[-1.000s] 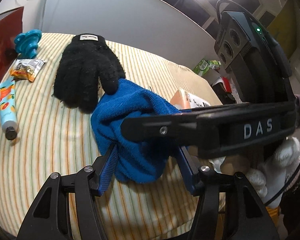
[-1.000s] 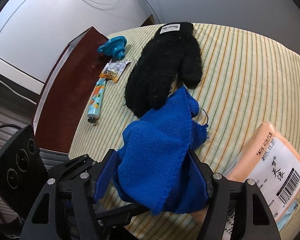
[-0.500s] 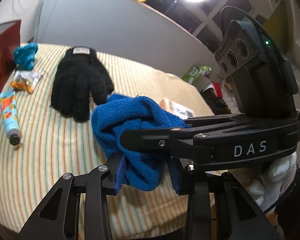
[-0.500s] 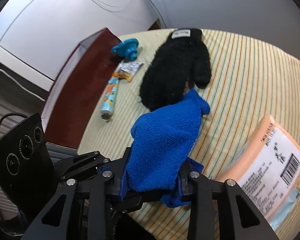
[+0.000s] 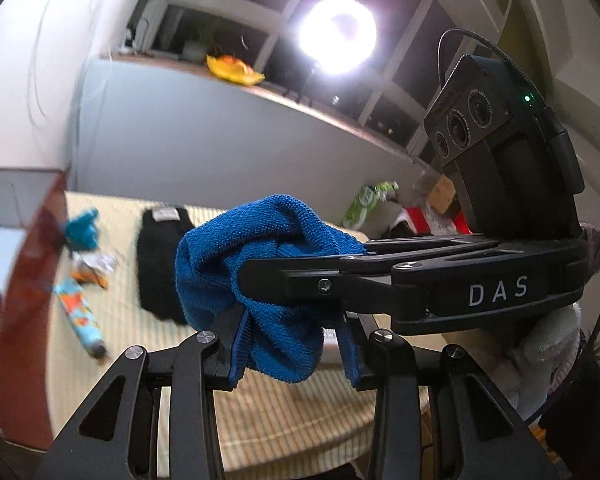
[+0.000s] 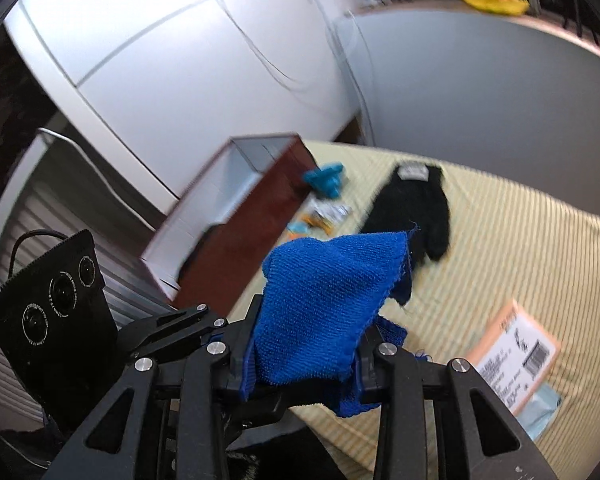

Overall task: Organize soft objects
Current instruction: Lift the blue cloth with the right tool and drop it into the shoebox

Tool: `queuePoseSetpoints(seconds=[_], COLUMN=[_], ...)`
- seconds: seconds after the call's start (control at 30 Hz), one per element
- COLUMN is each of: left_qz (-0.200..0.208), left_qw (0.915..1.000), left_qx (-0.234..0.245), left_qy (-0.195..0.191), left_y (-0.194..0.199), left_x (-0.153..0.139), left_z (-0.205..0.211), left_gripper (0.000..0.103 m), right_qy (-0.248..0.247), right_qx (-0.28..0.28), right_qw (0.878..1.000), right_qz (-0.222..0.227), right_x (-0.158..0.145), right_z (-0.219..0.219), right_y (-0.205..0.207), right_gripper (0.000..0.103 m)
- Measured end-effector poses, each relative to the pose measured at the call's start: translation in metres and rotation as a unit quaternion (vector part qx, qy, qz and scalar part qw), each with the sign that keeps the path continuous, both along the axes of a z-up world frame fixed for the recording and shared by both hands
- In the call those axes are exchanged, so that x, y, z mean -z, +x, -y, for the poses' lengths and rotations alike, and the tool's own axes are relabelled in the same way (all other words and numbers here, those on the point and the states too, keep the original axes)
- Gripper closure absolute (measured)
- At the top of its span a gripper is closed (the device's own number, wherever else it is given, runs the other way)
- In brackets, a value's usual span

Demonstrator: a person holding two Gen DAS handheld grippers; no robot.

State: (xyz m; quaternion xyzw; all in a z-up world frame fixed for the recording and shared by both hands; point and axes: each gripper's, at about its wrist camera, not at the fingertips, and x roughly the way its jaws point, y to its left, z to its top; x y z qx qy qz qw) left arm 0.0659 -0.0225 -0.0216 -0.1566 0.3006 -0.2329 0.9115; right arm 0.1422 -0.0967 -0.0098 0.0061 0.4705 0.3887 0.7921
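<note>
Both grippers, left (image 5: 290, 346) and right (image 6: 302, 358), are clamped on the blue cloth (image 5: 260, 276), bunched above the striped table (image 6: 500, 256). A black glove (image 6: 414, 210), somewhat blurred, lies flat behind it.

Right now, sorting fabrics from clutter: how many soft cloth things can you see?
2. The blue cloth is clamped by both the left gripper and right gripper; the black glove lies on the striped table. Others may be hidden.

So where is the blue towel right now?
Both views show the blue towel lifted above the striped table, pinched by the left gripper and right gripper, nearer than the black glove.
</note>
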Motion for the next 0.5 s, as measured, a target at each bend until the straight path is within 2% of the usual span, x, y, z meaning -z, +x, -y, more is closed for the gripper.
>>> queuePoseSetpoints(seconds=[0.3,0.5], left_qz=[0.029,0.034], left_qw=[0.9973,0.9928], left_qx=[-0.066,-0.113], left_qy=[0.013,0.019], left_y=[-0.014,-0.017], left_x=[-0.026,-0.037], left_z=[-0.065,-0.114], left_gripper=[0.068,0.068], right_qy=[0.010,0.027], right_qx=[-0.057,-0.100], right_qw=[0.997,0.993], right_qz=[0.046,0.048], right_x=[-0.029,-0.038], right_z=[-0.070,-0.128], right_y=[-0.007,0.000], right_gripper=[0.071,0.071])
